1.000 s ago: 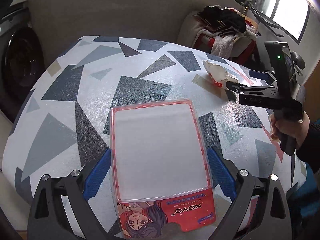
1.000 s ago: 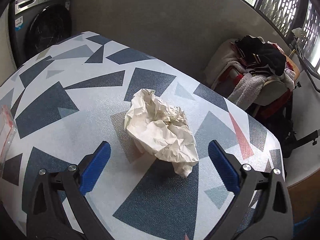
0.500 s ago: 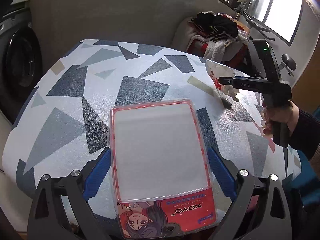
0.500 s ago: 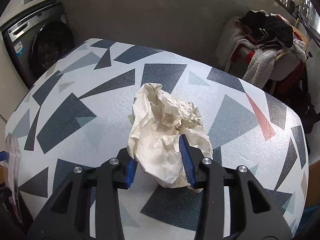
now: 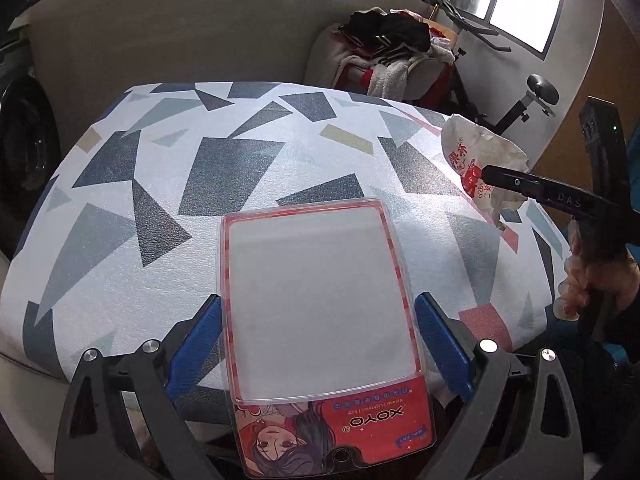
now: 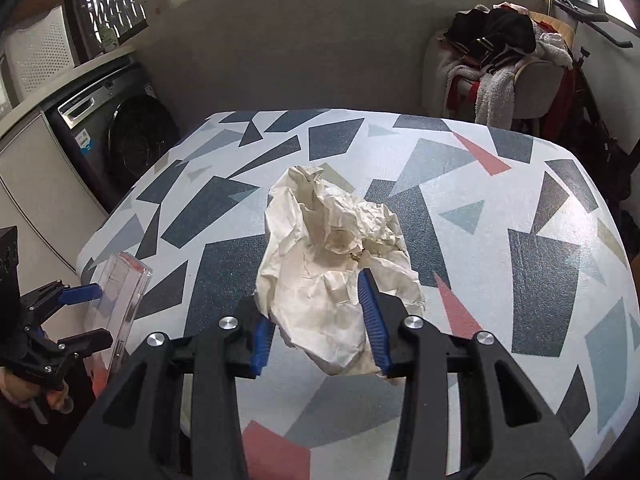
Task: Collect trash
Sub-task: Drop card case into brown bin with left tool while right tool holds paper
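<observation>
Daylight from blown-out window; room dim, soft shadows; fisheye bending edges; corners dark, perhaps slightly blurred.

One crumpled cream paper wrapper between the right gripper's blue pads; one clear plastic blister package with red printed card between the left gripper's pads; two hand-held grippers; one table with geometric-patterned cover beneath both.

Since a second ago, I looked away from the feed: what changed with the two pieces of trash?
The right gripper closed on the crumpled paper wrapper, which had lain loose between its open fingers, and lifted it off the patterned table. The left gripper still clamps the clear plastic package, as before.
</observation>
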The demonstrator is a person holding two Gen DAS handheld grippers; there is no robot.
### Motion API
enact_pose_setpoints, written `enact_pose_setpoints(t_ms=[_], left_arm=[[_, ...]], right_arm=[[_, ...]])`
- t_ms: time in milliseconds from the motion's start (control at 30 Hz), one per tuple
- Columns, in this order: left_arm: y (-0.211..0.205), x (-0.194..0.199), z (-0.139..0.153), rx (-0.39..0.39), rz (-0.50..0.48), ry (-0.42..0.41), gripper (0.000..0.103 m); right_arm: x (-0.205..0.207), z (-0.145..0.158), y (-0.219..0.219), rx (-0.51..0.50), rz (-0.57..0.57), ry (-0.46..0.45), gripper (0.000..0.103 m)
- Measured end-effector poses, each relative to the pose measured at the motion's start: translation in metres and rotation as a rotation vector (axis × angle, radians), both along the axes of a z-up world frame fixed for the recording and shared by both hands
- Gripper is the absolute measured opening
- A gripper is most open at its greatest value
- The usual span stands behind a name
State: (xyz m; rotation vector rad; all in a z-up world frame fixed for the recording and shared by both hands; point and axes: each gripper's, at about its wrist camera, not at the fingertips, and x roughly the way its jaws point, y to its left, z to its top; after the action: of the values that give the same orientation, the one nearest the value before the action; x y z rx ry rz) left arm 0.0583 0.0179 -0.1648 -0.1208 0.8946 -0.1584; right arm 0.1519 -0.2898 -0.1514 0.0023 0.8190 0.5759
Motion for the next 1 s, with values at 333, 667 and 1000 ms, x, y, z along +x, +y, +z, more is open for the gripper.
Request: enact_pose_setpoints(t_ms=[333, 667, 1000], left_arm=[[-0.028, -0.055, -0.014, 0.043, -0.084, 0.033, 0.093], [-0.040, -0.088, -0.032, 0.060, -0.125, 0.083, 0.093], [-0.048, -0.094, -0.038, 0.049, -0.160, 0.117, 0.093]], right_arm=[[-0.065, 0.019, -0.006, 0.011, 0.034, -0.053, 0.041], [-0.097, 0.017, -0.007, 0.013, 0.056, -0.049, 0.041], [-0.111, 0.008, -0.006, 0.006, 0.066, -0.027, 0.042]])
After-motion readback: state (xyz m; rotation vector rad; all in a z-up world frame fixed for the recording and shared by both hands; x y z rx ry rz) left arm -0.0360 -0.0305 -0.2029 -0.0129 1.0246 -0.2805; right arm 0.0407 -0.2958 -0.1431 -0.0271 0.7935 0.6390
